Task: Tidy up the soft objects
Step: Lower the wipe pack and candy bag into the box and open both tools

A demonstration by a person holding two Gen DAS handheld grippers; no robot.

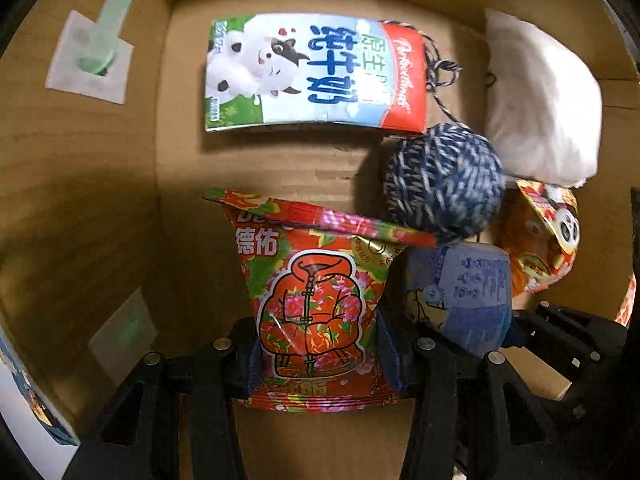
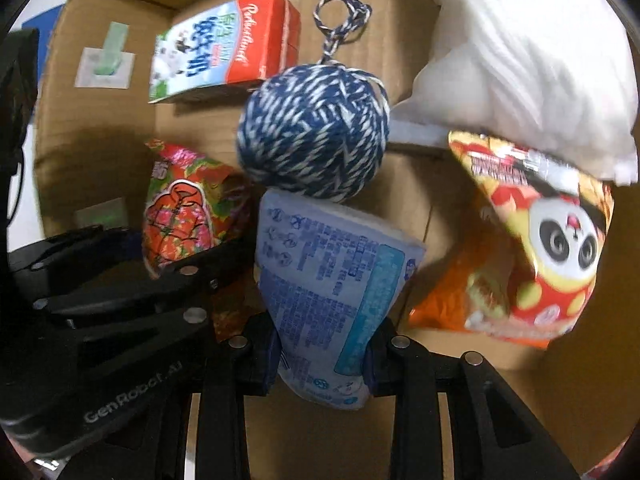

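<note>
Our left tool (image 1: 318, 344) is clenched on the red flowered wipes pack (image 1: 316, 300), with its pads pressing the two sides of the lower half. Our right tool (image 2: 322, 354) is clenched in the same way on the pale blue tissue pack (image 2: 332, 284), near its bottom end. Both packs hang inside the cardboard box (image 1: 80, 184), above its floor.

We judge both packs to be light and soft. The film gives way under the pads, so the grip is safe, but the glossy wrapper can slip if we loosen even a little. The thick middle of the body is the good place to hold; the flat sealed edge at the top of the red pack is thin and would fold.

Just beyond the blue pack is the blue and white yarn ball (image 2: 314, 130); its loose strand (image 2: 340, 20) lies on the floor behind. It seems light and springy, and it may roll when touched. We would take it across the middle, not by the strand.

To the right, the panda snack bag (image 2: 548, 248) lies partly under the white pillow (image 2: 532, 60). At the back lies the milk carton (image 1: 316, 72), which is stiffer than the others.
</note>
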